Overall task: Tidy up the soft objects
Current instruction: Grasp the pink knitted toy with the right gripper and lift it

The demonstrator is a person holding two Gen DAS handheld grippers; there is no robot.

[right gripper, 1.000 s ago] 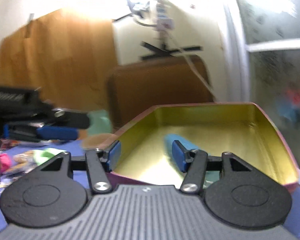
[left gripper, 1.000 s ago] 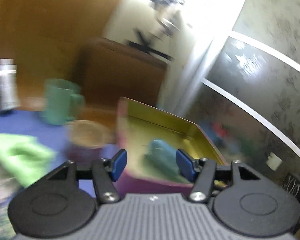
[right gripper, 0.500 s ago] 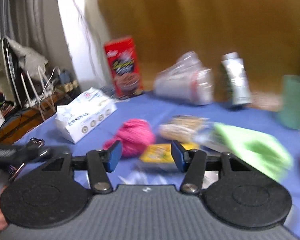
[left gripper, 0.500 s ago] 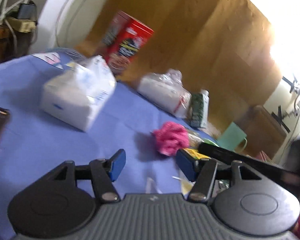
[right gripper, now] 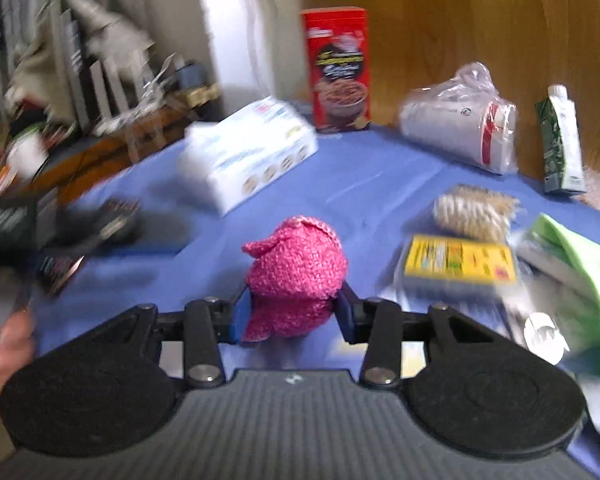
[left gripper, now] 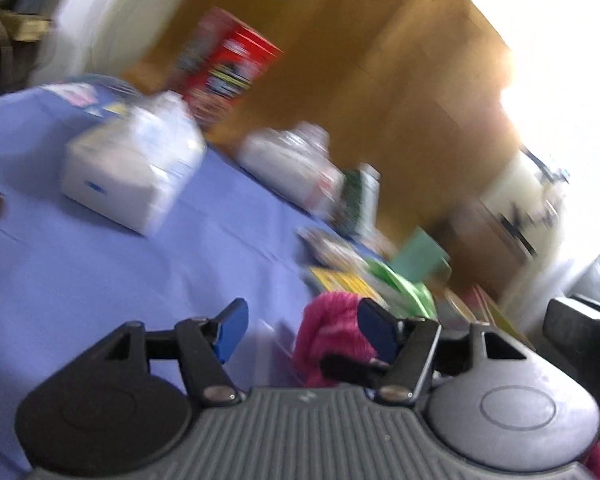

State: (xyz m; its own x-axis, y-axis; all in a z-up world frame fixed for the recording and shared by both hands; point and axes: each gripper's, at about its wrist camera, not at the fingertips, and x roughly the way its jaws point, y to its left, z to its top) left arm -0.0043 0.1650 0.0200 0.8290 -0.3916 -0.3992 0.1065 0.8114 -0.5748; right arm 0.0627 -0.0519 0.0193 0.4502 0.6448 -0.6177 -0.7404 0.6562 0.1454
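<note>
Pink knitted item (right gripper: 296,268) — soft, crocheted texture, sitting between the blue pads of the right gripper (right gripper: 294,314), which press against its lower sides; it sits toward the near edge of the table (right gripper: 372,184), which is covered in blue cloth. Whether it is lifted clear of the cloth cannot be told.

Left gripper (left gripper: 302,330) — jaws wide apart, nothing between them, over bare blue cloth; the pink piece lies just past its right pad in that view, heavily blurred.

Other entries on the blue surface:
- White tissue pack (right gripper: 248,152), left of centre, lying flat.
- Red cereal box (right gripper: 336,68), upright at the far edge.
- Sleeve of paper cups (right gripper: 460,124) in clear plastic, lying on its side near the far edge.
- Green-and-white carton (right gripper: 560,140), upright at the far right edge.
- Beige scrubby bundle (right gripper: 476,212), right of centre.
- Yellow-labelled packet (right gripper: 460,260), just in front of the bundle.
- Green cloth (right gripper: 584,264), at the right edge, touching the packet's side.

Wooden panelling behind the table.
</note>
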